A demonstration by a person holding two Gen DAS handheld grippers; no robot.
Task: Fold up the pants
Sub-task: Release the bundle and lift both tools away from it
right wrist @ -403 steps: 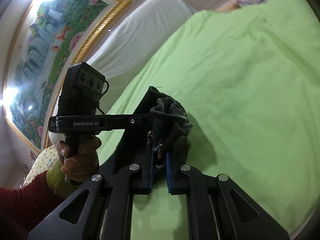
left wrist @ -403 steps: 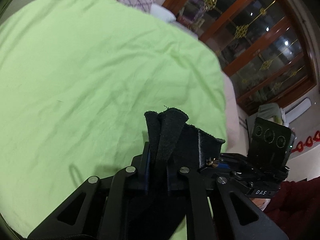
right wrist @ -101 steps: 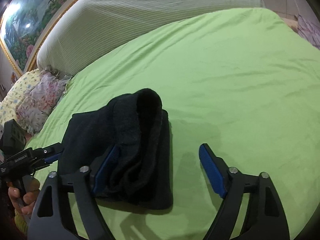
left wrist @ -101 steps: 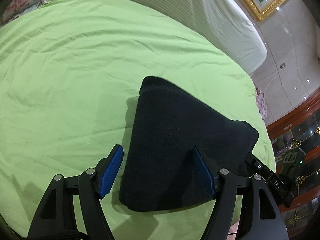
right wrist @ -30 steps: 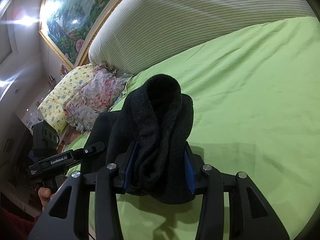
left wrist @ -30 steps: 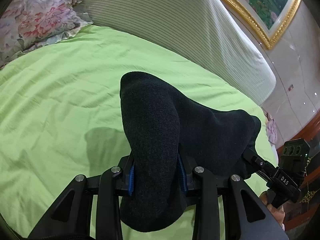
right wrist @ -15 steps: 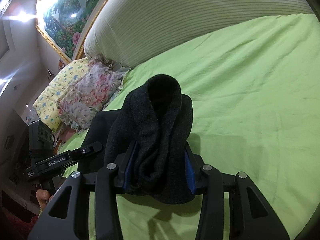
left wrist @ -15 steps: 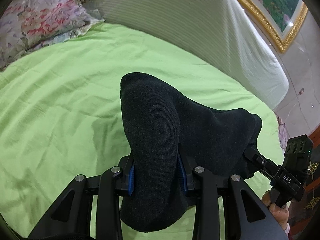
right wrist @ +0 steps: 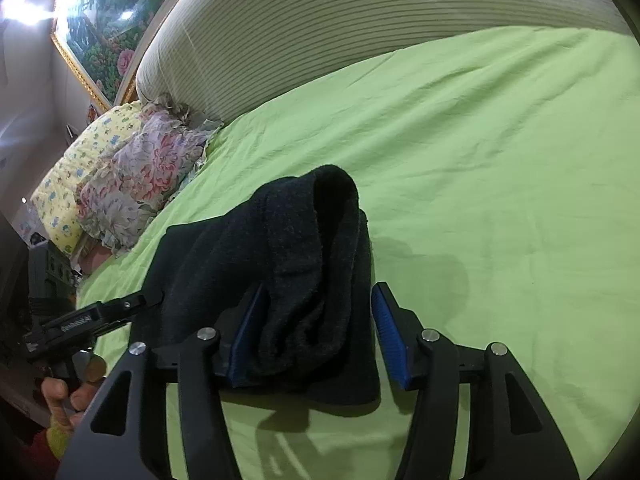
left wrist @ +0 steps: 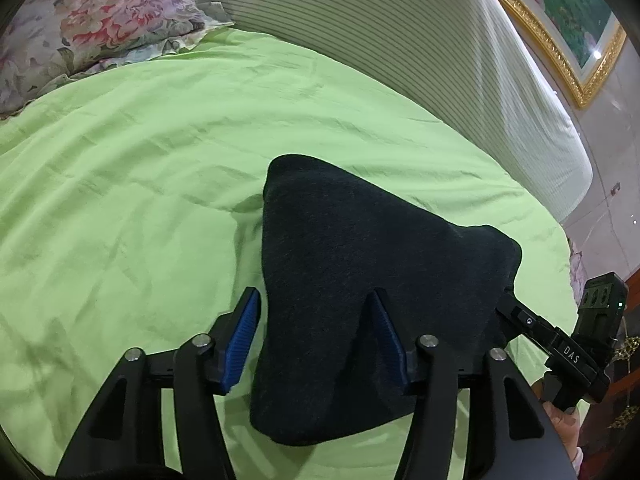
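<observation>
One pair of dark pants (left wrist: 360,280) lies folded on one green bed sheet (left wrist: 120,200), with two grippers over it — the left gripper (left wrist: 316,340) and the right gripper (right wrist: 320,332). Two pillows sit at the bed's edge — one floral pillow (right wrist: 136,184), one yellow pillow (right wrist: 76,176). One striped headboard (left wrist: 400,40) and one gold-framed painting (left wrist: 568,28) stand behind.

A bed covered by a wrinkled lime-green sheet (left wrist: 132,184) carries the folded dark pants (left wrist: 360,280), lying flat between and ahead of the fingers. Floral pillows (left wrist: 92,16) rest far beyond the fingertips, left, against the striped headboard (left wrist: 400,32).
</observation>
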